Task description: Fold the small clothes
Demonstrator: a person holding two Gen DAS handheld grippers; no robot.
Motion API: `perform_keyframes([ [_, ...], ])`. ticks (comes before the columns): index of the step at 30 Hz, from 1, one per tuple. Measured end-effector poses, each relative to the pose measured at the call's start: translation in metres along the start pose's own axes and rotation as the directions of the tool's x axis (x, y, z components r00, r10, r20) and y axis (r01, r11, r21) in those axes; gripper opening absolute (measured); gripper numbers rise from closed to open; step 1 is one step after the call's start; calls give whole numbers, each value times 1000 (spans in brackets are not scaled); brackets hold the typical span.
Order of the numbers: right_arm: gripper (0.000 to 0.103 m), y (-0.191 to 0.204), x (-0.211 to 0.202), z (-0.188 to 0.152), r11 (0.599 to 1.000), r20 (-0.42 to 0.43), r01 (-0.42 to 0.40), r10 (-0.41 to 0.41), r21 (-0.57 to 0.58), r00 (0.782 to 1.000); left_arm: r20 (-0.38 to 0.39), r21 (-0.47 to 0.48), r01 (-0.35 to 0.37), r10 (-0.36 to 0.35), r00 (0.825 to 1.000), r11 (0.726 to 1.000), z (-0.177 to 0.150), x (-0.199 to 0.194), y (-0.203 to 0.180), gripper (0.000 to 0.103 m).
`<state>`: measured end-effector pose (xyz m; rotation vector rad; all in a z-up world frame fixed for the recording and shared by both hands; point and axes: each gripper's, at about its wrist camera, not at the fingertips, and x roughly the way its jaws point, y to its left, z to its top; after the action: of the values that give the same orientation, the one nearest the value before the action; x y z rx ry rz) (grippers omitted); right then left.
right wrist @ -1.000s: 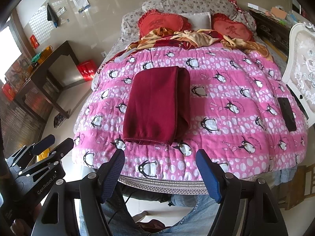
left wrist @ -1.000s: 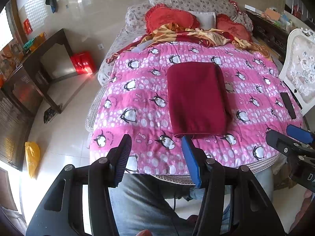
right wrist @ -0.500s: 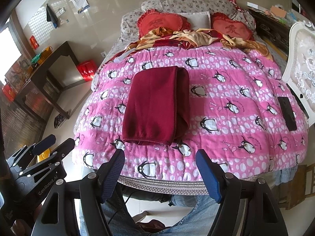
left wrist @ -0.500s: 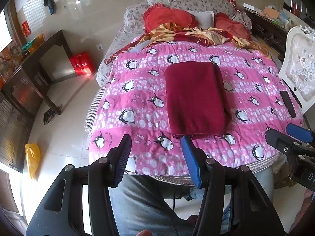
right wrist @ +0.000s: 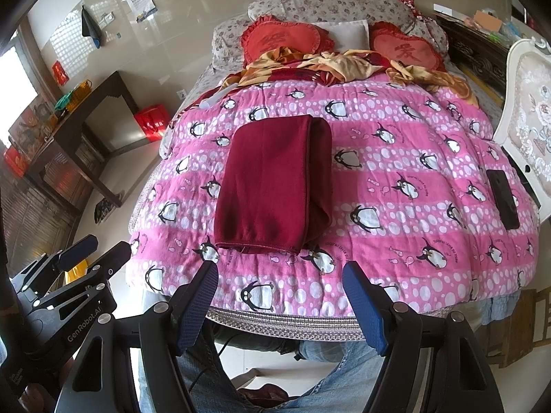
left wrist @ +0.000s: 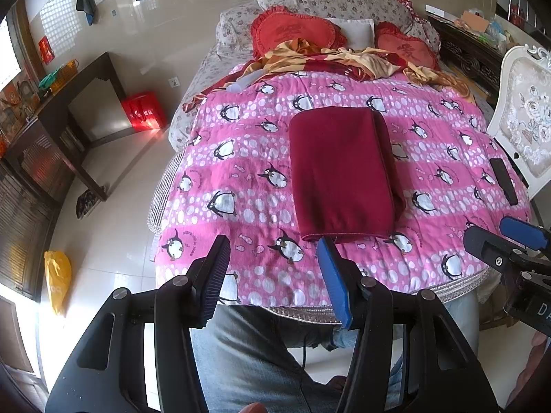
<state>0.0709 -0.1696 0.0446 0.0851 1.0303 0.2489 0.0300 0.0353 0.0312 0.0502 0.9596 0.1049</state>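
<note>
The folded maroon garment [left wrist: 341, 172] lies flat on the pink penguin quilt [left wrist: 241, 186], ahead of both my grippers and touched by neither. My left gripper [left wrist: 273, 268] hangs off the near edge of the bed with its jaws spread and nothing between them; seen along its fingers, the garment's near hem sits just beyond the tip of the right-hand blue pad [left wrist: 332, 278]. My right gripper [right wrist: 280, 296] is likewise spread, wider than the left and empty, and the garment lies up and to the left of its gap, well clear of both pads. In the right wrist view the side of my left gripper reads "GenRobot.AI" in white letters. The garment is a soft, matte, fleecy cloth folded into a long rectangle, with a stitched hem at the near end and a thicker rolled fold along its right side. The quilt is puffy, printed with white dots and black-and-white penguins. My pads are ribbed blue rubber on black plastic arms. A flat black phone-like slab [right wrist: 502, 199] rests near the quilt's right edge, and two red heart-shaped cushions [right wrist: 286, 41] with characters I cannot read sit at the head.
</note>
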Motion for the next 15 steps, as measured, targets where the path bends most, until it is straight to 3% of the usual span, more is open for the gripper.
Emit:
perform_keyframes([
  [15,72,0,0,0,1000,-1,0,0,1,1000,0,0,0,0,1000,1000,0,0,-1,53],
])
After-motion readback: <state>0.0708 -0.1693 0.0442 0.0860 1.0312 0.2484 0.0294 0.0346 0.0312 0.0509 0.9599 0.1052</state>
